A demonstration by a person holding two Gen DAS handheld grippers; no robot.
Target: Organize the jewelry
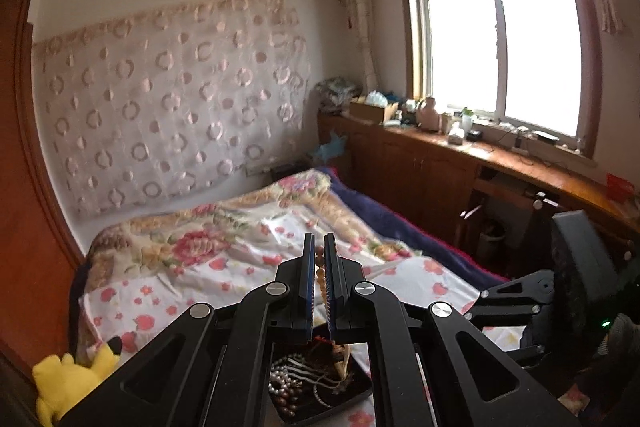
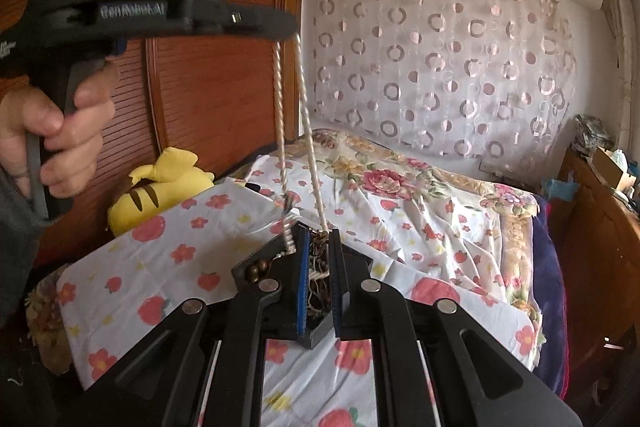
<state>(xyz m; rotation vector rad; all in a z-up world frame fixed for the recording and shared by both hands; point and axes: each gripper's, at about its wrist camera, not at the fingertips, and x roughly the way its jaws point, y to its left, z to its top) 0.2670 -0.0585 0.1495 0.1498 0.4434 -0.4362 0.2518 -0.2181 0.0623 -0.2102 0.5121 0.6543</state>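
We see the bed (image 1: 248, 251) w/ its floral sheet spreading out ahead of and under both sets of fingers. Wooden wardrobe (image 2: 208, 67) stands left of the right gripper (image 2: 319, 259), beyond the left one. Patterned curtain (image 1: 172, 99) hangs on the wall far past the fingertips; window (image 1: 500, 43) and a cluttered wooden counter (image 1: 520, 163) sit off to the right of the left gripper (image 1: 319, 259). Yellow plush toy (image 2: 160, 183) lies left of the right gripper's fingers, by the wardrobe.

Black tray (image 2: 256, 267) rests on the sheet directly under both grippers, w/ a tangle of jewelry (image 1: 308, 375) in it: pearls, dark beads, cords.

Left gripper is closed tight on a beaded strand (image 2: 304, 131), which hangs from its tips in two lines down to the tray; a hand (image 2: 52, 143) squeezes its handle. Right gripper is nearly closed, pinching a dark tangled clump (image 2: 319, 251) at the strand's lower end, just above the tray. Its own fingers block most of the tray from view.
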